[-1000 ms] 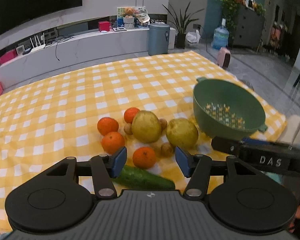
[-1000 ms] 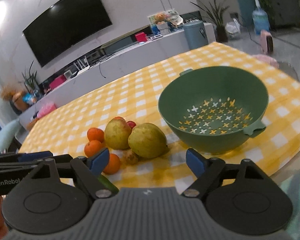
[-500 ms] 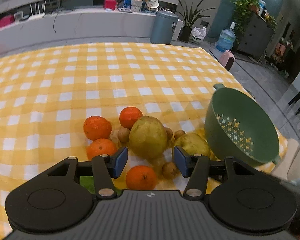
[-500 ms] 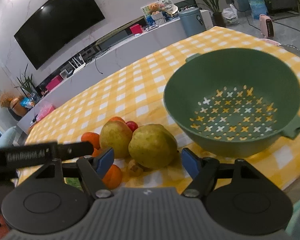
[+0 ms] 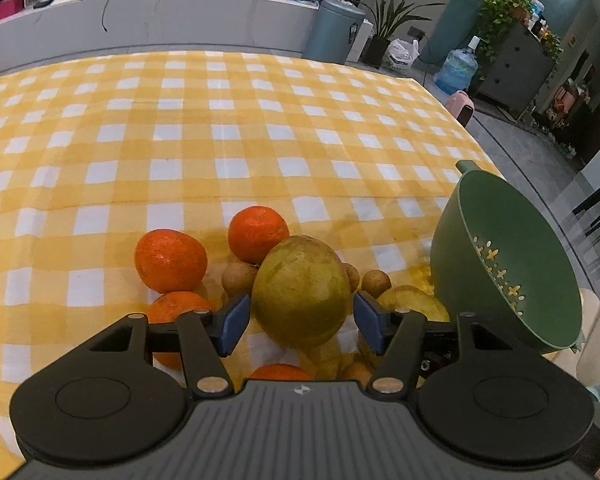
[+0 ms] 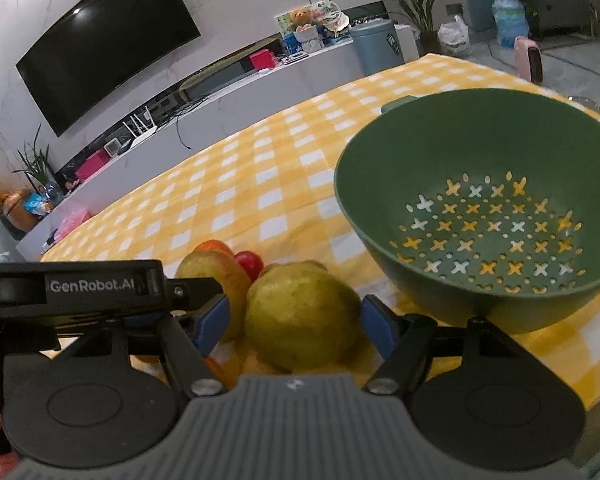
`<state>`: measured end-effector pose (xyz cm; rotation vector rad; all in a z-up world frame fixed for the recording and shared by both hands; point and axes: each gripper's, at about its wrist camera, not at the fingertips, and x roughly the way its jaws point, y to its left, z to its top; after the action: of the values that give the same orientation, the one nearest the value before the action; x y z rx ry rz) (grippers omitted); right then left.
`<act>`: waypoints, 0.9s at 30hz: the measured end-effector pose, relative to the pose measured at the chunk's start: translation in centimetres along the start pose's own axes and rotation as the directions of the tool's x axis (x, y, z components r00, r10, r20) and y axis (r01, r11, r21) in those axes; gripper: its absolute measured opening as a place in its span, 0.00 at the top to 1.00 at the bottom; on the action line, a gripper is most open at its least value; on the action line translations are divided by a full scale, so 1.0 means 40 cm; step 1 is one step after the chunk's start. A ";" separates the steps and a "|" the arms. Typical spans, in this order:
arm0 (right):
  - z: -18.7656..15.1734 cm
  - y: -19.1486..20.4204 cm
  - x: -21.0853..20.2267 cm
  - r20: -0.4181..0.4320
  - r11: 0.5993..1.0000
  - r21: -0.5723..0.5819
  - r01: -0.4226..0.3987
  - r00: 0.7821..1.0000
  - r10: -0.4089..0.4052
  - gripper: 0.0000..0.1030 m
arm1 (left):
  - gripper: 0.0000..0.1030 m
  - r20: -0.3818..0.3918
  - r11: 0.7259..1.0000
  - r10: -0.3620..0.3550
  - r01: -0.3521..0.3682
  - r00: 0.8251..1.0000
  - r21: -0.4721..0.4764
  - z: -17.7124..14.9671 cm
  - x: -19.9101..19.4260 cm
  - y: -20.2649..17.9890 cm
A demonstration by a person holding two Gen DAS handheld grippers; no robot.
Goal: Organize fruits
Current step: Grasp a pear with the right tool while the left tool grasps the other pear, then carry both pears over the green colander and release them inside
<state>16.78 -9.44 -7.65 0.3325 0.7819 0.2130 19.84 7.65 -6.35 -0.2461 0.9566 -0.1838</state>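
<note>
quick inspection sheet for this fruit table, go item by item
surface: yellow checked tablecloth, flat.
job's things: two pears, one per gripper; oranges; small brown fruits; red cherry tomato; green colander, nothing in it.
clutter: nothing seen.
grippers: left gripper open around one pear, jaws just opened further; right gripper open around the other pear.
cables: dark cable hanging over the far counter.
surroundings: television, bin, plants, water jug.
</note>
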 end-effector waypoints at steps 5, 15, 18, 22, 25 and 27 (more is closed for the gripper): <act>0.001 -0.007 0.016 -0.018 1.000 -0.002 0.026 0.999 -0.026 0.31 | 0.30 -0.014 1.000 0.013 -0.013 1.000 0.009 0.003 0.018 -0.002; -0.015 -0.011 0.027 -0.047 1.000 -0.020 0.017 0.999 -0.018 0.35 | 0.29 -0.026 0.999 0.037 -0.037 0.999 -0.010 0.013 0.043 -0.011; -0.016 -0.013 0.028 -0.047 1.000 -0.028 0.011 0.999 -0.013 0.35 | 0.32 -0.022 0.998 0.056 -0.055 0.998 0.010 0.013 0.048 -0.023; -0.018 -0.008 0.026 -0.044 0.999 -0.054 0.006 0.999 -0.009 0.36 | 0.33 -0.018 0.998 0.058 -0.058 0.998 0.011 0.010 0.046 -0.023; -0.019 -0.002 0.024 -0.037 0.996 -0.089 0.012 0.999 -0.015 0.36 | 0.33 -0.025 0.997 0.078 -0.077 0.997 0.027 0.010 0.042 -0.030; -0.022 0.000 0.017 -0.038 0.996 -0.094 0.007 0.999 -0.011 0.36 | 0.33 -0.017 0.996 0.084 -0.083 0.996 0.031 0.008 0.028 -0.036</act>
<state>16.62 -9.04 -8.69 0.2362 0.8088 0.2478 20.66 6.02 -6.63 -0.1761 0.9793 -0.1239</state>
